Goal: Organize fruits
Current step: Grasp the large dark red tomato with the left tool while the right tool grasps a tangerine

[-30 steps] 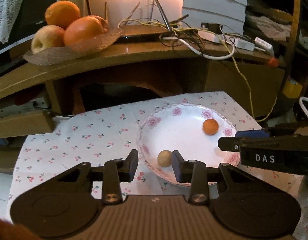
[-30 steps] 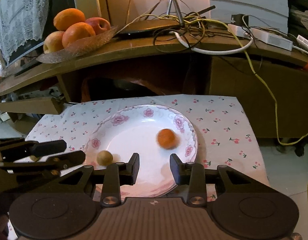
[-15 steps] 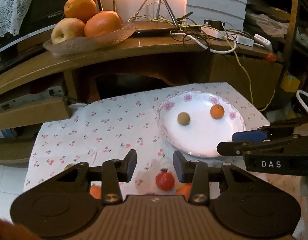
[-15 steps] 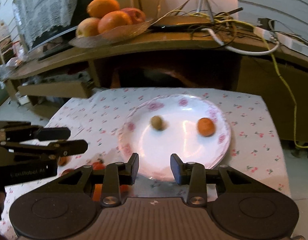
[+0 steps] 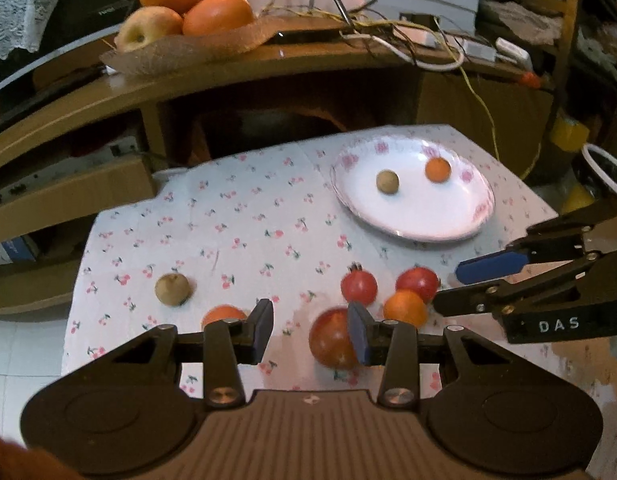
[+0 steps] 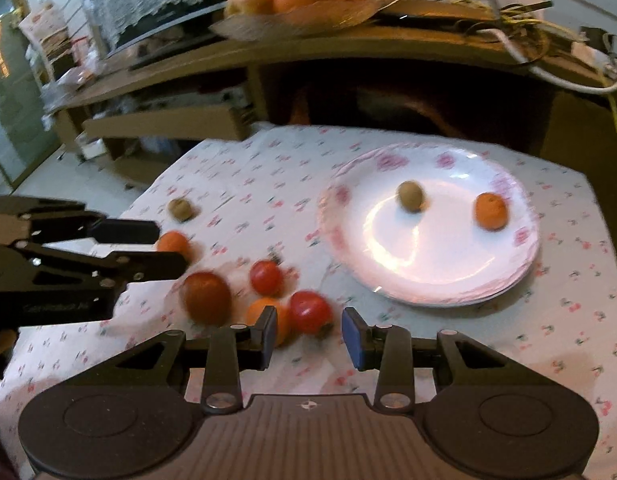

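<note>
Left wrist view first: my left gripper point(image 5: 310, 334) has its fingers spread wide with nothing between them, hovering over the near edge of the bench point(image 5: 244, 216) with its cherry-print cloth. The white floral plate point(image 5: 474, 216) sits toward the far right of the cloth, and I'll use it as my landmark. On the plate there's a small brown fruit point(image 5: 387, 181) and a small orange point(image 5: 437, 169), apart from each other. Nearer me than the plate is a loose cluster: a red pomegranate point(image 5: 359, 286), a second red fruit point(image 5: 417, 282) touching another orange point(image 5: 404, 309), and a big red apple point(image 5: 331, 338) partly behind my right fingertip. Well left of the plate lie a brown kiwi-looking fruit point(image 5: 172, 288) and an orange half hidden by my left finger point(image 5: 223, 315). My right gripper point(image 5: 456, 286) pokes in from the right, fingers apart, holding nothing.

Right wrist view, kinda blurry: right gripper point(image 6: 309, 334) is wide open and empty, just above the cluster near the plate point(image 6: 524, 268). The red fruit point(image 6: 310, 312) and orange point(image 6: 268, 316) sit right at my left fingertip. The brown fruit point(image 6: 410, 196) and orange point(image 6: 491, 211) are on the plate. My left gripper point(image 6: 164, 248) comes in from the left, open too.
</note>
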